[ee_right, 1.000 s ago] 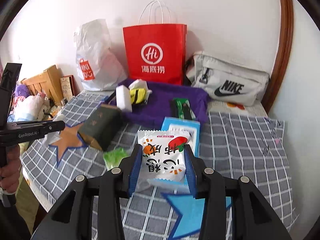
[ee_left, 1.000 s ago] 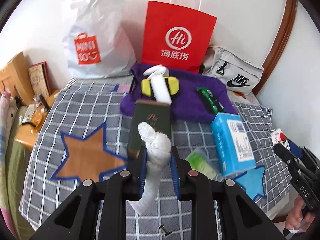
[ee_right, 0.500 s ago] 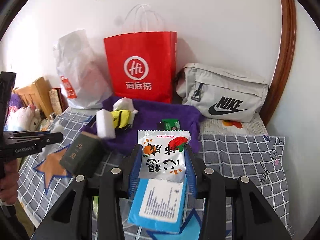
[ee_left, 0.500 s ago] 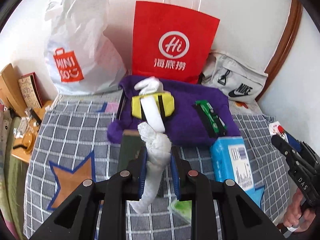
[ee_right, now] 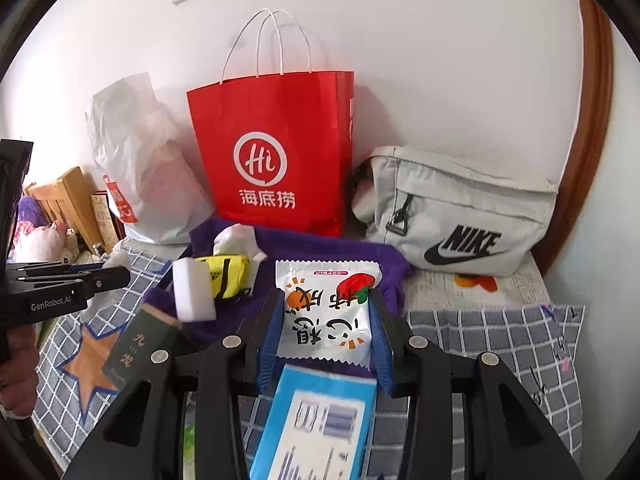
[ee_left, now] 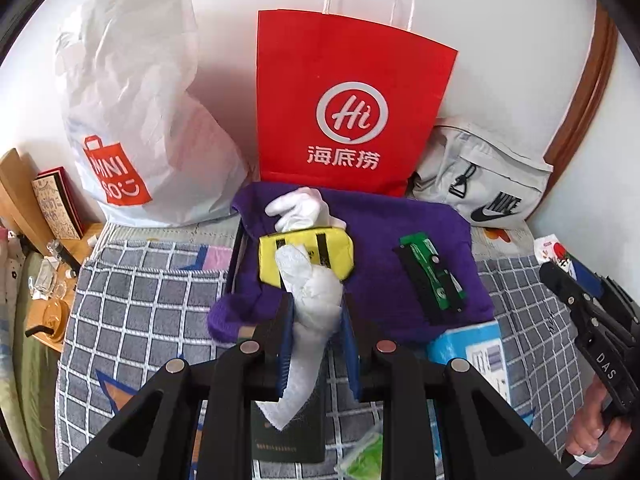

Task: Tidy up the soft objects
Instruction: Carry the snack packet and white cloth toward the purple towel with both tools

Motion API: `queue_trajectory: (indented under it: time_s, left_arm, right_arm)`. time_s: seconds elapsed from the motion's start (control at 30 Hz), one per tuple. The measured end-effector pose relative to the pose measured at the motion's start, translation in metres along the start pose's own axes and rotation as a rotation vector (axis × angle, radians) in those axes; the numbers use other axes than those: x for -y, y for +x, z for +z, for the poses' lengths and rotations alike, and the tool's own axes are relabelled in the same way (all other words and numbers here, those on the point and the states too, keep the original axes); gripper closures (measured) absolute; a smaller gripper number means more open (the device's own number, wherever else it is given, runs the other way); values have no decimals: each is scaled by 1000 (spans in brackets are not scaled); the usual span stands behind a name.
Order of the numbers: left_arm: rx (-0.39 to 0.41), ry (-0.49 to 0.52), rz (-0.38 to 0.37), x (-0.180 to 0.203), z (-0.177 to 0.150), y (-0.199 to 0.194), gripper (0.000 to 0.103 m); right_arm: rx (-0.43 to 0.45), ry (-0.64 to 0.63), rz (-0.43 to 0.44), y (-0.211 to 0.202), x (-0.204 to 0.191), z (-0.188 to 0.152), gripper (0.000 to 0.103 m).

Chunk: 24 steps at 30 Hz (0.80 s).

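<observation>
My left gripper (ee_left: 316,312) is shut on a knotted white cloth roll (ee_left: 312,312) that hangs down between its blue pads, above the near edge of a purple cloth (ee_left: 380,232). On that cloth lie a white glove (ee_left: 300,208), a yellow pouch (ee_left: 308,252) and a green-and-black packet (ee_left: 432,276). My right gripper (ee_right: 326,312) is shut on a white snack packet (ee_right: 326,312) printed with a strawberry and an orange, held over the purple cloth (ee_right: 320,248). A white sponge block (ee_right: 194,290) leans by the yellow pouch (ee_right: 224,276).
A red paper bag (ee_left: 352,112), a white plastic bag (ee_left: 140,120) and a grey waist bag (ee_left: 480,184) stand against the wall. A blue tissue pack (ee_right: 320,420), a dark green box (ee_right: 140,344) and a green item (ee_left: 364,460) lie on the checked bedspread (ee_left: 140,312). A cluttered shelf (ee_left: 40,240) stands left.
Both grippers have moved forward over the bed toward the purple cloth and the bags, each still holding its item. The green box and tissue pack now lie under the grippers.
</observation>
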<state>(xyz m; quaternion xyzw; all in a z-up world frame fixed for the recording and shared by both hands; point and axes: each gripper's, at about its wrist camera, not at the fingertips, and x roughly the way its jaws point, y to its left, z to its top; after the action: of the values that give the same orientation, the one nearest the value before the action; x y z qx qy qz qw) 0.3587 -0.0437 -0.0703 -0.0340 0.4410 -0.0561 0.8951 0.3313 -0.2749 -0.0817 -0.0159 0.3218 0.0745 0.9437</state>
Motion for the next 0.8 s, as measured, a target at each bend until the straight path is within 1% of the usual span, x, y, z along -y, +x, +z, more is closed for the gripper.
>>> queue_trajectory:
  time_s: [0.17, 0.4, 0.5, 0.67, 0.77, 0.8]
  left_arm:
    - [8, -13, 9, 0, 17, 11, 82]
    - [12, -30, 2, 4, 36, 32, 82]
    - [9, -44, -6, 5, 41, 43, 82]
    - [-3, -38, -17, 11, 48, 60, 82]
    - [-1, -34, -23, 13, 47, 72, 82]
    - [-2, -36, -31, 13, 47, 75, 82]
  right_arm:
    - [23, -32, -21, 17, 0, 20, 62]
    - [35, -45, -11, 42, -2, 38, 62]
    - [29, -41, -3, 55, -2, 40, 62]
    - [9, 25, 39, 78, 10, 41, 62]
    - [-9, 27, 43, 93, 17, 37, 62]
    - [-30, 21, 38, 100, 19, 35, 62]
